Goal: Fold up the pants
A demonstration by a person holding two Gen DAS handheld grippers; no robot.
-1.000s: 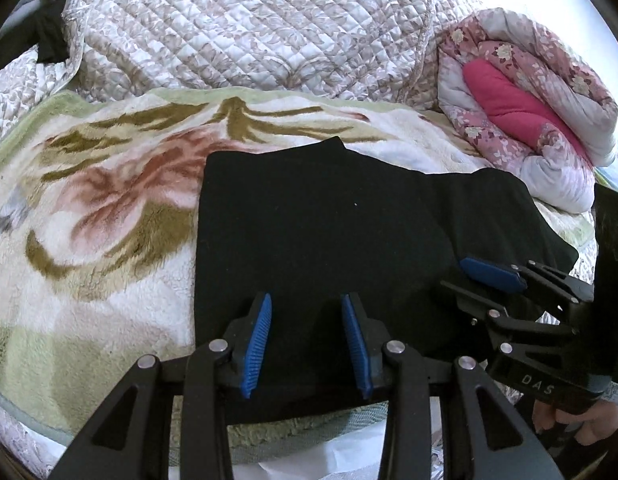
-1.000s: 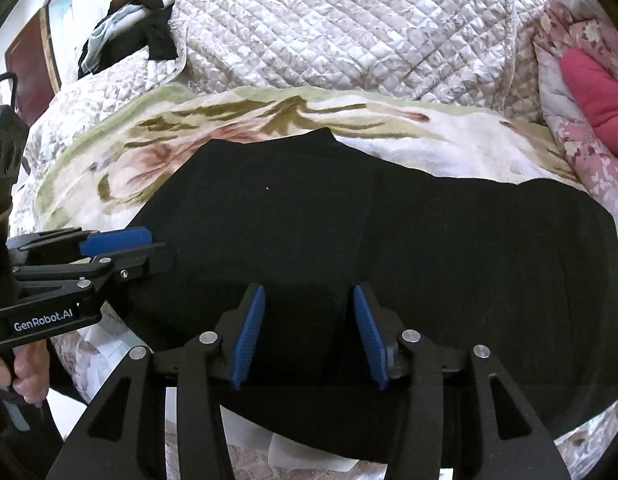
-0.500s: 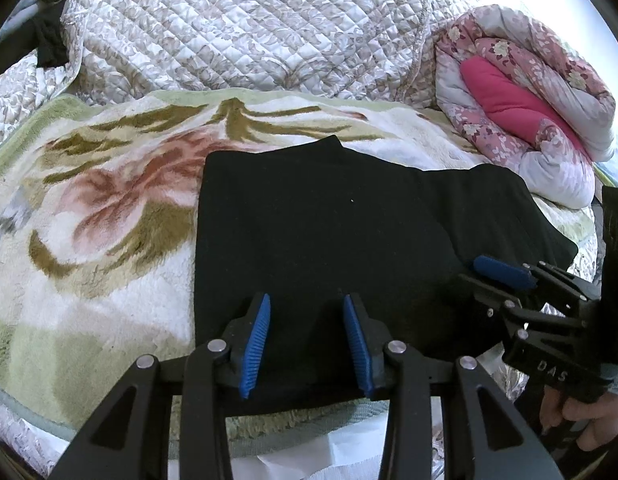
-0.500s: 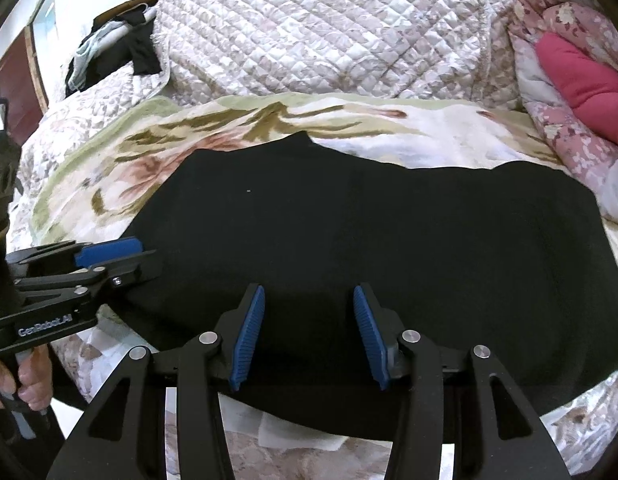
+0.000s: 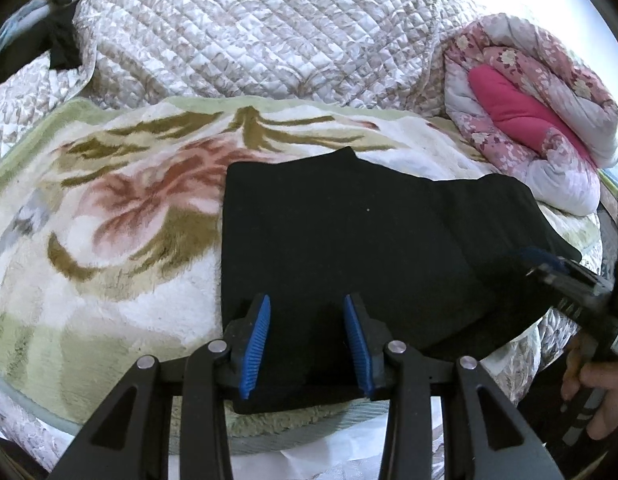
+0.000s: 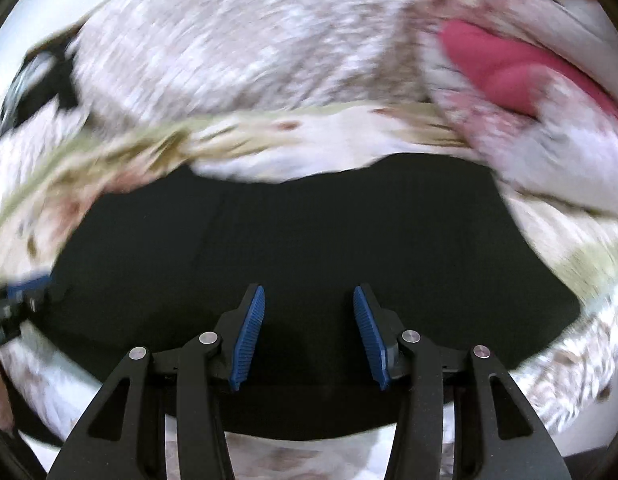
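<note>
Pants (image 5: 349, 248) lie flat, part-folded on the bed's floral blanket (image 5: 109, 216), left claw (image 5: 307, 336) and right claw (image 6: 309, 332) both half-open w/ nothing gripped, so a shallow pinch could grab blanket too.

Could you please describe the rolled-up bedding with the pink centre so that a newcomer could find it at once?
Start from the large quilted bedspread heaped along the back of the bed. Follow it to its right end, just beyond the black pants lying on the floral blanket. There sits the rolled comforter, the only bundle with small pink flowers and a plain magenta core.
</note>
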